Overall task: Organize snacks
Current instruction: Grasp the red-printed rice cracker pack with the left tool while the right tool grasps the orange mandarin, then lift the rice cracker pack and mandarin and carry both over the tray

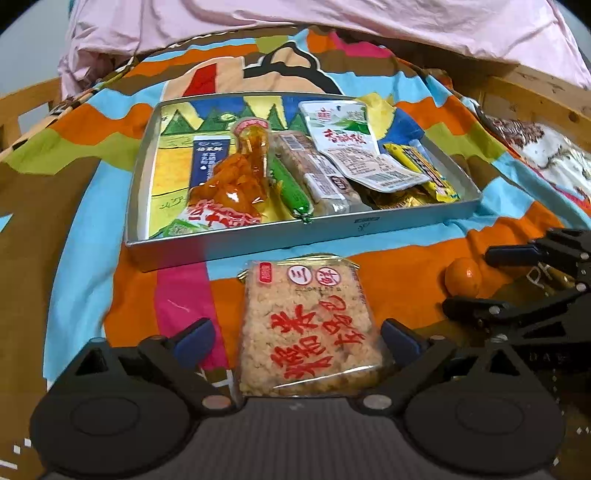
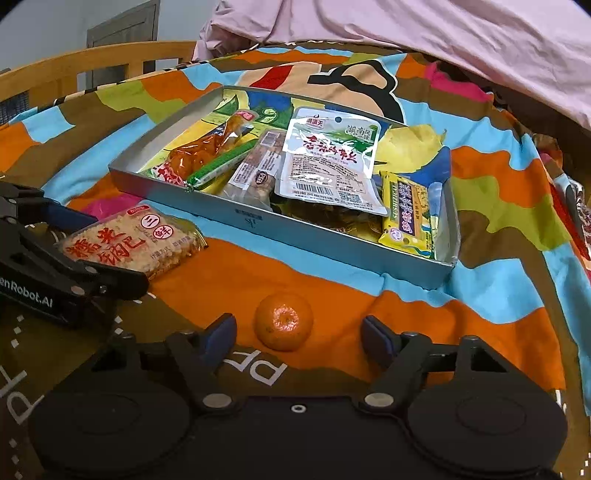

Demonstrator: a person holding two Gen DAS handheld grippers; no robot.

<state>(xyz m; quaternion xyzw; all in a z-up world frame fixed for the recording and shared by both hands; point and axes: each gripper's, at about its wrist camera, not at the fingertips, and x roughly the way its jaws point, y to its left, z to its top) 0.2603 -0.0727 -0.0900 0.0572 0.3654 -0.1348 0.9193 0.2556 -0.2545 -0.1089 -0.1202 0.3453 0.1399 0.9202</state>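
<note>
We're over a soft, rumpled bedspread (image 2: 332, 266) printed in flat patches of orange, sky blue, brown and lime, with a crumpled pale pink quilt (image 1: 332, 22) heaped at the far end. On it sits a shallow rectangular grey metal tray (image 2: 295, 236), thin-walled and matte, already filled with glossy packets: a clear pouch of orange pickled food (image 1: 236, 177), a slim green sausage stick (image 1: 291, 188), a clear-wrapped nut bar (image 1: 317, 173), a white foil sachet (image 2: 328, 162) lying across the others, and a crinkly yellow wrapper (image 2: 406, 214) in the near right corner.

Just this side of the tray's near wall lies the square rice cracker in clear crinkled plastic with red characters (image 1: 310, 328), grainy and beige. We see the left gripper (image 1: 295, 339) straddling it, the blue pads standing wide either side; the right pad sits at the wrapper's edge and we cannot tell whether it touches, while the left pad is clearly apart.

To the right, the small round mandarin with dimpled orange peel (image 2: 283, 320) rests on the bedspread between the fingers of the right gripper (image 2: 295, 332). Those jaws stand apart, a gap on both sides of the fruit.
</note>
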